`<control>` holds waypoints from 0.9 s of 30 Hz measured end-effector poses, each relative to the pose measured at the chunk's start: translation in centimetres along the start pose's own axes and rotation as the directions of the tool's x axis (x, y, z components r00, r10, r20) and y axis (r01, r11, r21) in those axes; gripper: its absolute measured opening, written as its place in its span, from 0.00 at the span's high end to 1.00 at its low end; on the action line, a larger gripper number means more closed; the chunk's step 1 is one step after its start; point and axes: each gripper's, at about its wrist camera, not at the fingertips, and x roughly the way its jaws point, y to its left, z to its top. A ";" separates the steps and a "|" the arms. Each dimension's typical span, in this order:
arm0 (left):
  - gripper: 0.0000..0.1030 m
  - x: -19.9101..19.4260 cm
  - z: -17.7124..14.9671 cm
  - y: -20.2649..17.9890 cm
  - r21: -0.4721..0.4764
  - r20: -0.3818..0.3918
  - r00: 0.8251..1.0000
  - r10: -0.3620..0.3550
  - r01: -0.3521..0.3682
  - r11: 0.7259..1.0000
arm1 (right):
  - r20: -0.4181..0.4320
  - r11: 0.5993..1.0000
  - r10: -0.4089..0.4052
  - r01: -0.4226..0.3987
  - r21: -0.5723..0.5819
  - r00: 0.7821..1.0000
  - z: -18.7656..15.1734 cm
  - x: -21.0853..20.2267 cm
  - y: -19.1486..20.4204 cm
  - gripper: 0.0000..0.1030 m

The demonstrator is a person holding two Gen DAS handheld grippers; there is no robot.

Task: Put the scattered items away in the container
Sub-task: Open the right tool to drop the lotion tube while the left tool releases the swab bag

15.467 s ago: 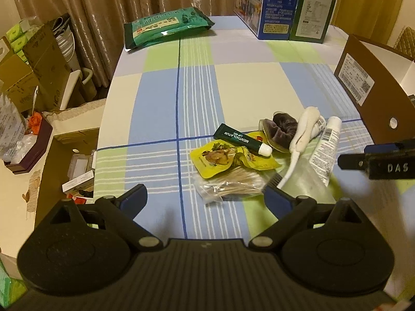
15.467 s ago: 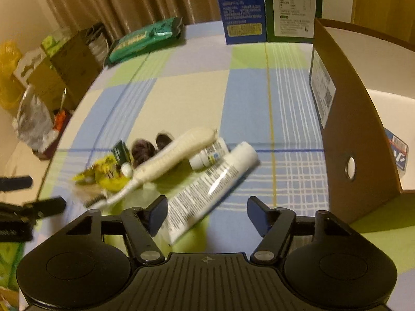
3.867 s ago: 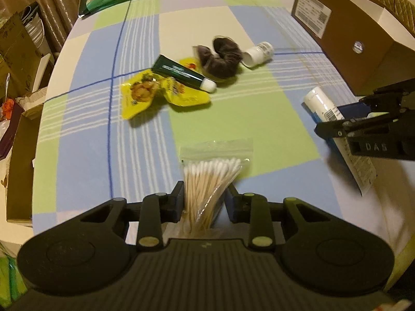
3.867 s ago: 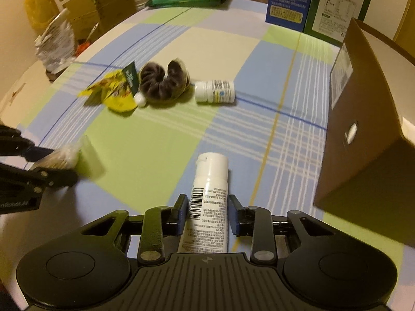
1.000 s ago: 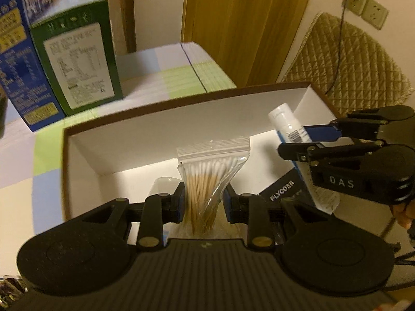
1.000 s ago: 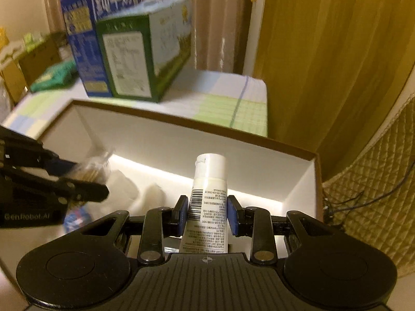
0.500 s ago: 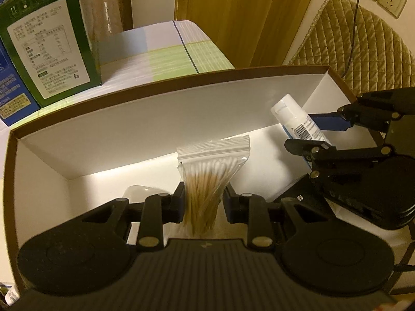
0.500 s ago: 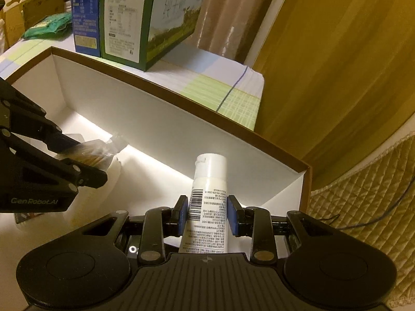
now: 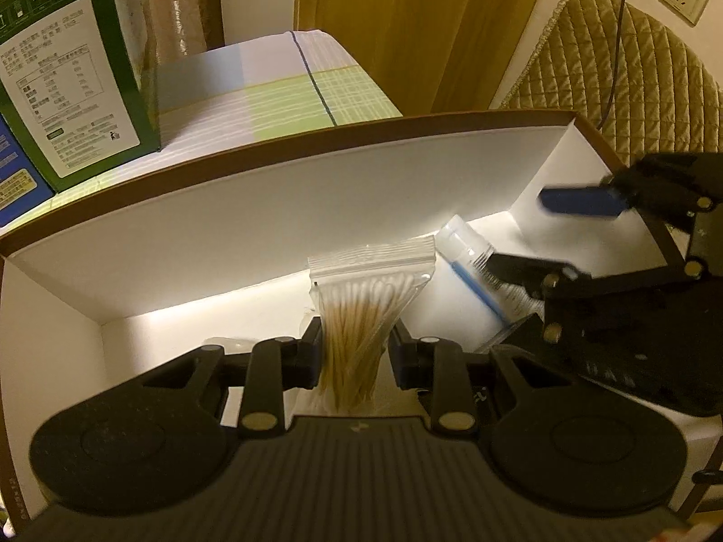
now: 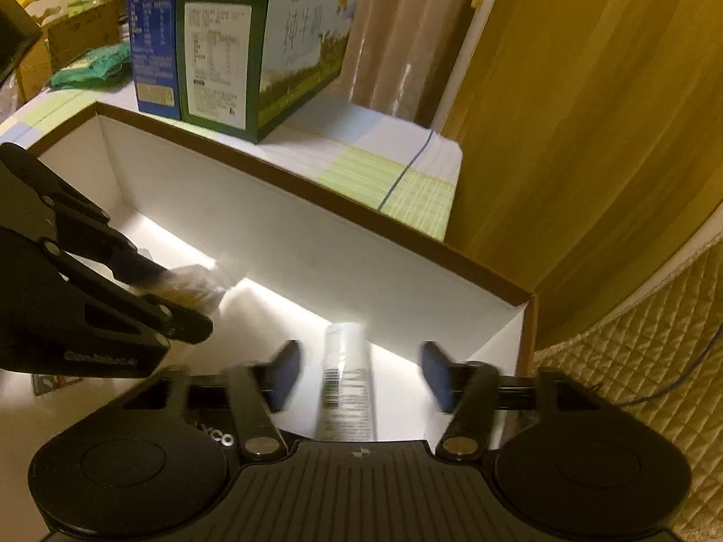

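Both grippers are inside the brown cardboard box with white inner walls [image 9: 271, 207]. My left gripper [image 9: 354, 357] is shut on a clear zip bag of cotton swabs [image 9: 361, 311], held upright over the box floor. In the right wrist view the box wall [image 10: 343, 248] runs behind, and my right gripper [image 10: 359, 370] stands open, its blue pads [image 10: 434, 375] spread wide. The white tube [image 10: 345, 384] lies loose between them, blurred by motion. The same tube [image 9: 470, 262] shows in the left wrist view beside the right gripper [image 9: 542, 235].
A green milk carton [image 10: 253, 49] and a blue carton [image 10: 149, 36] stand on the checked tablecloth [image 9: 280, 90] behind the box. A dark packet [image 10: 217, 438] lies on the box floor. A quilted chair back [image 9: 610, 54] is at the right.
My right gripper has opened and let go of the white tube, which now lies free in the box. My left gripper still grips the cotton swab bag, a little lower in the box.
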 end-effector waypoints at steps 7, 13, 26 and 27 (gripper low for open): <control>0.76 0.2 -0.1 -0.1 0.003 -0.007 1.000 0.000 0.000 1.000 | -0.008 1.000 0.016 -0.016 0.006 1.000 -0.7 -0.3 0.0 0.37; 0.54 -0.5 0.1 -0.1 0.001 0.015 1.000 -0.007 0.007 1.000 | 0.007 0.999 0.037 -0.037 0.022 0.999 -0.9 -1.0 0.4 0.23; 0.21 -5.7 -1.2 1.5 0.000 0.072 0.996 0.050 -0.050 0.999 | 0.046 0.988 0.098 -0.103 0.112 0.994 -1.3 -4.6 2.3 0.02; 0.20 -6.2 -1.4 1.6 -0.002 0.078 0.996 0.050 -0.050 0.999 | 0.045 0.987 0.099 -0.104 0.121 0.994 -1.4 -4.9 2.5 0.02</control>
